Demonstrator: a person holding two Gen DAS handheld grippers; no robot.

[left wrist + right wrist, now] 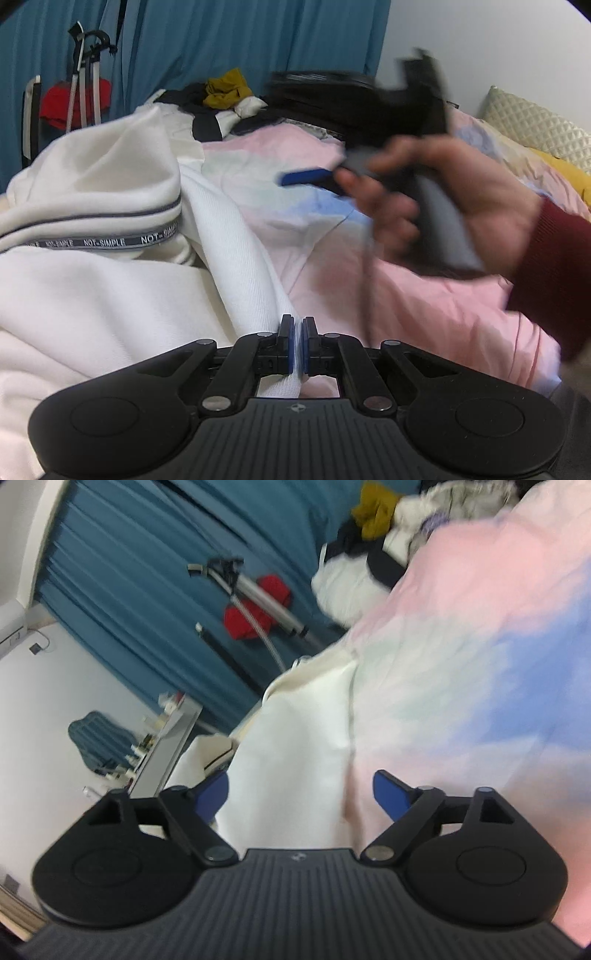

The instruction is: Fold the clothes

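Pink bedding (424, 306) lies under a white garment (110, 295); the left gripper (297, 343) clamps its fold, the right gripper (301, 797) gapes empty.

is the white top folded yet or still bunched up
Still bunched up. The white top lies rumpled on the pink bedding, and the left tongs pinch one edge of it.

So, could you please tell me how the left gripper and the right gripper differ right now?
The left gripper is shut on a fold of the white garment; the right gripper stands wide open, pinching nothing. The left looks sharp, the right blurred. Both have blue pads and hover over the pink bedspread.
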